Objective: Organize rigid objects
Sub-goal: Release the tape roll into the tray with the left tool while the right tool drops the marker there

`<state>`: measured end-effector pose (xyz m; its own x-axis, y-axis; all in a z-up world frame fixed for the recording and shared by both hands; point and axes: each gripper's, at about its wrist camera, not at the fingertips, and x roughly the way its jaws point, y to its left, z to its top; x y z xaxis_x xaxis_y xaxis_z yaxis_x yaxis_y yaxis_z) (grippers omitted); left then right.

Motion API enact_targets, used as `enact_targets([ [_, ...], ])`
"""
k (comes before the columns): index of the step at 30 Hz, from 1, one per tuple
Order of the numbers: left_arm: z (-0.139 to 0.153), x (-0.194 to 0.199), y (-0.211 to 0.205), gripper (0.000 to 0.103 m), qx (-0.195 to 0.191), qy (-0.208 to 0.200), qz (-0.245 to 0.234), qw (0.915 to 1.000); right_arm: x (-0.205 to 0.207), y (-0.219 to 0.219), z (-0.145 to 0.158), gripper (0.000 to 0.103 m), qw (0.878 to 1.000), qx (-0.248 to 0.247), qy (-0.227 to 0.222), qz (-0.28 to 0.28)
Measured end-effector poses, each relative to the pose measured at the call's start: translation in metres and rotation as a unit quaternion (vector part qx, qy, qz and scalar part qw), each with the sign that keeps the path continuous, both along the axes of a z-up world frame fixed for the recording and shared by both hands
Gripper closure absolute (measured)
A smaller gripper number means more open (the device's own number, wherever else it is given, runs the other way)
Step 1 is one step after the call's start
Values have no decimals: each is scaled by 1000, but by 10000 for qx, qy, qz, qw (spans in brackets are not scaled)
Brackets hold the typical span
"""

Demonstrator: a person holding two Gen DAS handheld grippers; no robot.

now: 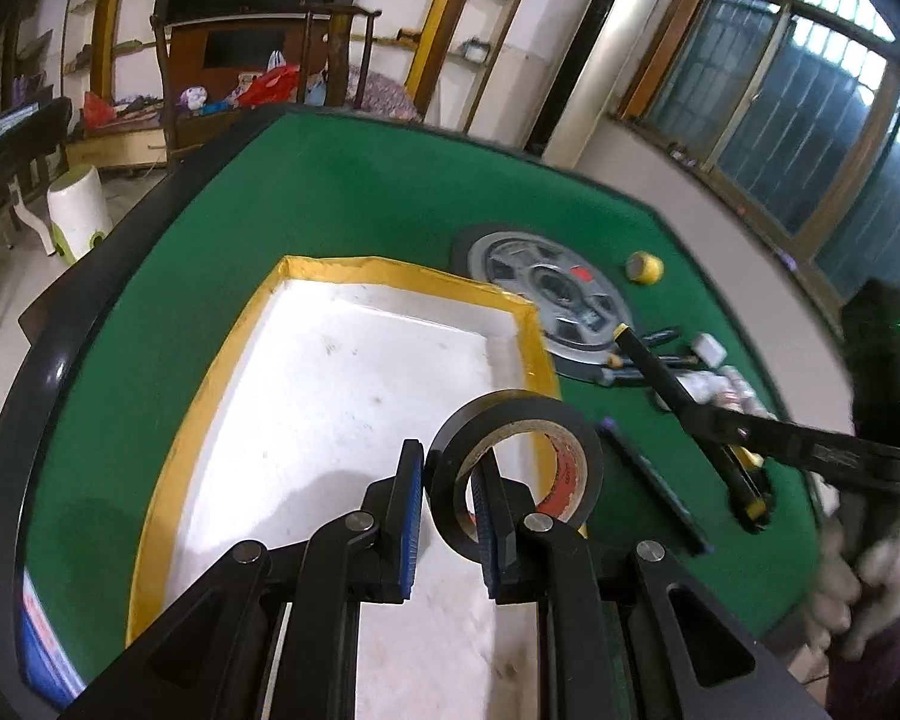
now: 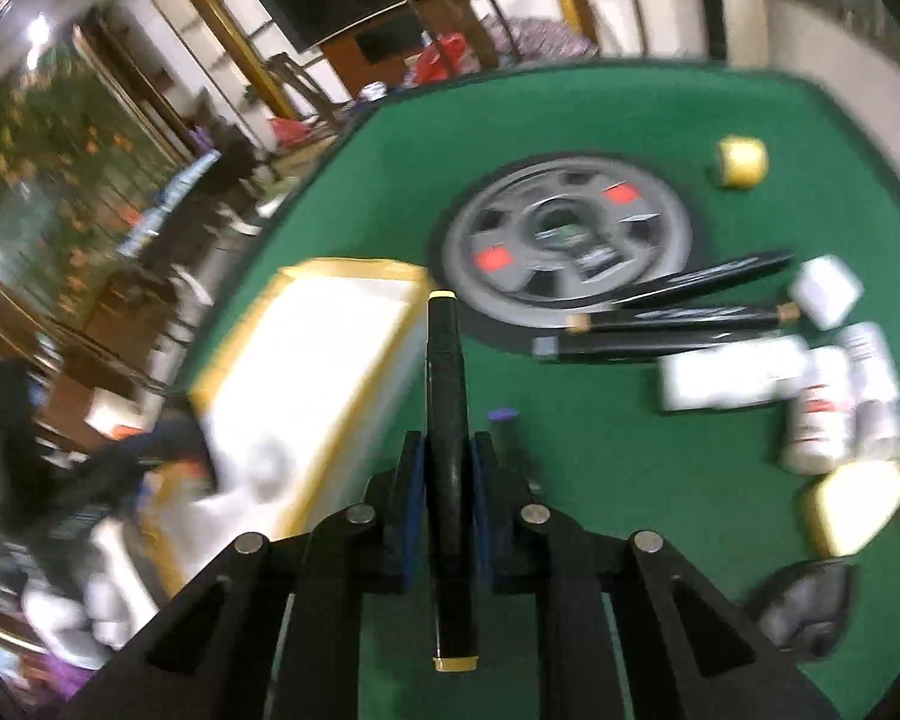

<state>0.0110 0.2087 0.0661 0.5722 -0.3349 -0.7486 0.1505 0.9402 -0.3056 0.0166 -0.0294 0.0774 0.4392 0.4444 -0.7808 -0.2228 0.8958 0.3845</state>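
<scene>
My left gripper (image 1: 447, 468) hangs over the right edge of the white tray with a yellow rim (image 1: 354, 372). A black tape roll (image 1: 513, 468) hangs looped over its right finger (image 1: 491, 516); the jaws stand apart. My right gripper (image 2: 448, 456) is shut on a black marker with yellow ends (image 2: 446, 396), held above the green table (image 2: 570, 120) beside the tray (image 2: 330, 324). In the left wrist view the right gripper and its marker (image 1: 672, 384) reach in from the right.
A grey wheel-shaped disc (image 2: 570, 240) lies at the table's centre, a small yellow tape roll (image 2: 742, 161) beyond it. Several black markers (image 2: 678, 315), white boxes (image 2: 825, 291) and white bottles (image 2: 822, 414) lie right. A blue-ended pen (image 1: 654, 480) lies near the tray.
</scene>
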Motion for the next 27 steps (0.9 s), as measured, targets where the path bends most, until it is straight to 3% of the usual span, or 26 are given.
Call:
enact_targets([
  [4,-15,40,0,88,-88,301,66,9995,21,36,-7,89,9982,478,347,67],
  [12,-45,82,0,87,-258,530,340,9977,58,80,-24,89,9987,34,378,-334],
  [15,-51,86,3,78,-491,569,345,9966,64,86,-28,89,9983,-13,463,-343],
  [19,-55,84,16,49,-980,564,397,9928,64,91,-34,88,9981,-134,527,-293],
  [27,-67,68,40,49,-1438,765,800,9834,55,86,-28,83,9989,-101,220,-402],
])
